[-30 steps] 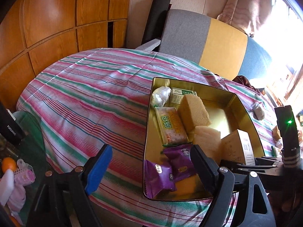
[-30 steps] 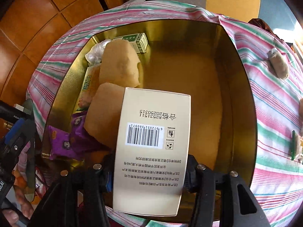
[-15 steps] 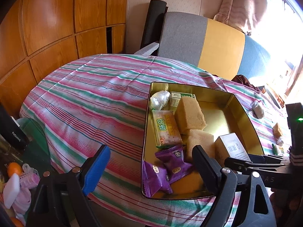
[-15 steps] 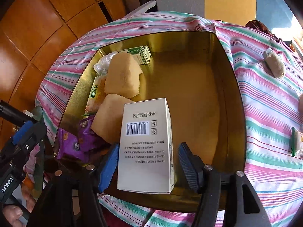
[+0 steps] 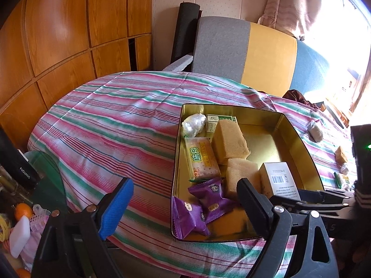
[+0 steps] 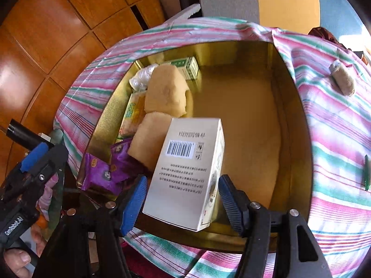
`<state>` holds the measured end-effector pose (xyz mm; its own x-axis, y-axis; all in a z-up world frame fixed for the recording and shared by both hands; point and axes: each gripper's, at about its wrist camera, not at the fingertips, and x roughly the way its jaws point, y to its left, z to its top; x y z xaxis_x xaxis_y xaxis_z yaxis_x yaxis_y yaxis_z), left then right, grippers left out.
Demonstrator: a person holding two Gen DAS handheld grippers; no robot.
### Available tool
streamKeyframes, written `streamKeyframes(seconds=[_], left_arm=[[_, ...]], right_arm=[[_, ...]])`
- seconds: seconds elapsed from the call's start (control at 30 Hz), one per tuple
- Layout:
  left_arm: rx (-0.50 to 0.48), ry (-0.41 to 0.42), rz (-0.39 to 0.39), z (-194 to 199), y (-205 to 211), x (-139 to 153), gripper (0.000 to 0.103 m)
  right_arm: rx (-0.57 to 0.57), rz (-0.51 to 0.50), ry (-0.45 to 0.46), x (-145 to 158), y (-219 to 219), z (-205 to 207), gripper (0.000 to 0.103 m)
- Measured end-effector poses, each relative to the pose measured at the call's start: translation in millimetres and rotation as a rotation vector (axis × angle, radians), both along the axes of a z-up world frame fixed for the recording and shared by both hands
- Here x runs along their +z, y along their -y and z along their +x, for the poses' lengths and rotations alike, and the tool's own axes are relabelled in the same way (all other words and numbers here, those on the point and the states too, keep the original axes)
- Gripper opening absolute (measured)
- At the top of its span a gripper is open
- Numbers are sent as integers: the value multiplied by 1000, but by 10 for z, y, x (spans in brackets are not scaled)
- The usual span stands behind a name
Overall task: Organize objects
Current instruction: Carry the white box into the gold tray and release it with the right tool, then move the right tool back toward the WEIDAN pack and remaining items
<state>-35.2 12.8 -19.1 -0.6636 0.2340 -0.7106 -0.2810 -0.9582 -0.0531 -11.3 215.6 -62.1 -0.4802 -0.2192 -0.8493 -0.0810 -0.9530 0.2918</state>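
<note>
Two sponge cakes (image 5: pixel 229 139), two purple packets (image 5: pixel 213 199), two boxes (image 6: pixel 185 169), one tin (image 5: pixel 299 143).

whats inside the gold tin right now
In the gold tin: a white barcode box, two sponge cakes, a cracker pack, two purple snack packets, a green box and a clear wrapped lump. Anything beneath them is hidden.

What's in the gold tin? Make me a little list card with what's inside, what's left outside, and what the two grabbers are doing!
tin: gold tin on the striped cloth
inside: white box, two cakes, cracker pack, two purple packets, green box, clear wrapped lump
outside: brown lump on the cloth
right gripper: open, fingers either side of the white box, not gripping it
left gripper: open, holding nothing
</note>
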Motion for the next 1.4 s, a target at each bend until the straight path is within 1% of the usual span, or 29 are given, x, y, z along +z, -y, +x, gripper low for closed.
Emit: streamKeyframes(seconds=[0.13, 0.37, 0.67, 0.8, 0.97, 1.17, 1.4], left_arm=[[-4, -13, -5, 26, -19, 30, 91], [-12, -56, -42, 97, -90, 93, 91], [-19, -89, -76, 150, -156, 162, 91], [-35, -114, -111, 195, -227, 190, 92], [-56, -134, -117, 247, -304, 247, 92], [-74, -146, -135, 261, -407, 286, 92], [-107, -162, -175, 306, -579, 294, 93]], right_arm=[[-10, 24, -41, 121, -28, 73, 65], [-43, 78, -98, 294, -123, 213, 65], [-121, 94, -126, 376, -450, 380, 65], [-159, 106, -131, 391, -645, 457, 65], [-217, 122, -137, 415, -923, 557, 65], [-293, 154, -148, 492, -1312, 680, 65], [-394, 191, -164, 623, -1833, 829, 65]])
